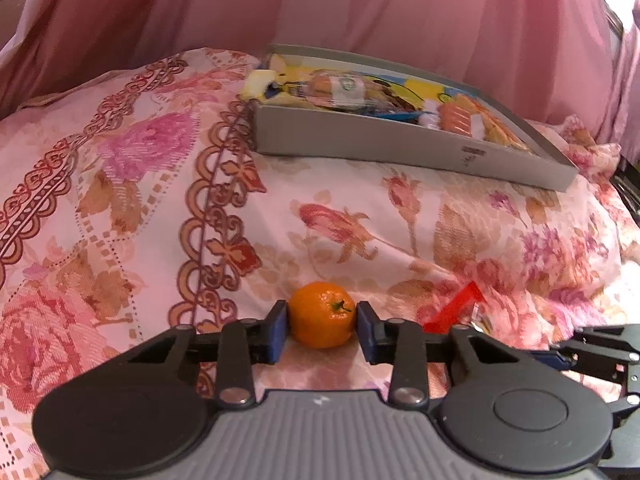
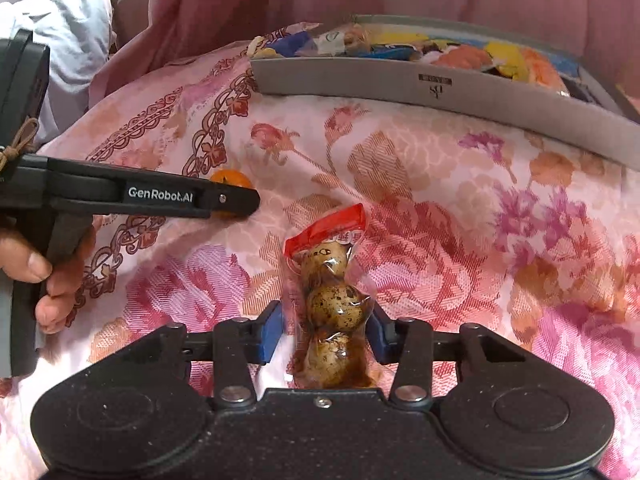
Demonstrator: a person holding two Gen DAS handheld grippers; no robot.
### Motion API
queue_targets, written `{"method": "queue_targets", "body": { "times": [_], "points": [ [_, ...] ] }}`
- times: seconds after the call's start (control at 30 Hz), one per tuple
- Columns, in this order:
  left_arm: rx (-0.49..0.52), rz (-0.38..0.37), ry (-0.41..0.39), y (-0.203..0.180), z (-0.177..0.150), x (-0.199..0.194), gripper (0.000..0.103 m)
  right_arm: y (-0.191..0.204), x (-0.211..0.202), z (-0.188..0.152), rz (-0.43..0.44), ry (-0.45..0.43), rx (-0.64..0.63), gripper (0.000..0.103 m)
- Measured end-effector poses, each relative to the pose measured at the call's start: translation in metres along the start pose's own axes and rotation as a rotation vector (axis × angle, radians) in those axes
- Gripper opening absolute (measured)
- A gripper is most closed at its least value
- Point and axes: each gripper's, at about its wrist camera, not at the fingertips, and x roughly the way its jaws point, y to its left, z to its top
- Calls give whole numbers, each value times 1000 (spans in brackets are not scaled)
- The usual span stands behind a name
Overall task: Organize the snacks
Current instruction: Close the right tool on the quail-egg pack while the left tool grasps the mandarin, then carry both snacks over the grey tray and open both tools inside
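Observation:
A small orange (image 1: 321,315) rests on the flowered bedspread, with my left gripper (image 1: 322,322) shut on it, one blue pad pressed against each side. In the right wrist view the same orange (image 2: 228,176) peeks out behind the left gripper's black fingers (image 2: 224,200). My right gripper (image 2: 324,330) is shut on a clear packet of speckled eggs in brown sauce (image 2: 332,304) with a red top edge, which lies flat on the bedspread. The packet's red corner (image 1: 456,308) also shows in the left wrist view. A shallow grey box (image 1: 400,142) holding several snack packs sits further back.
The grey box (image 2: 400,88) lies tilted on a soft bedspread (image 1: 120,220), pink curtains hanging behind it. A hand (image 2: 48,276) holds the left gripper's handle at the left. A white pillow (image 2: 68,20) lies at the far left. Open bedspread stretches between the grippers and the box.

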Motion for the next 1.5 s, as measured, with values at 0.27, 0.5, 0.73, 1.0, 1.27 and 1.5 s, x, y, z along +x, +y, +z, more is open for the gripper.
{"method": "queue_targets", "body": {
  "times": [0.27, 0.5, 0.73, 1.0, 1.27, 1.5],
  "points": [
    [56, 4, 11, -16, -17, -6, 39, 18, -8, 1, -122, -42, -117, 40],
    [60, -14, 3, -32, -22, -21, 39, 21, -17, 2, -246, -95, -227, 39],
    [34, -27, -37, -36, -17, -32, 39, 18, -32, 7, -301, -176, -241, 39],
    [-35, -55, -105, -27, -3, -38, 39, 20, -41, 11, -332, -289, -259, 39],
    [-57, -62, -188, -23, 24, -45, 39, 8, -50, 29, -363, -474, -231, 39],
    [-43, -49, -284, -37, 84, -35, 39, -26, -49, 77, -345, -639, -120, 39]
  ]
}}
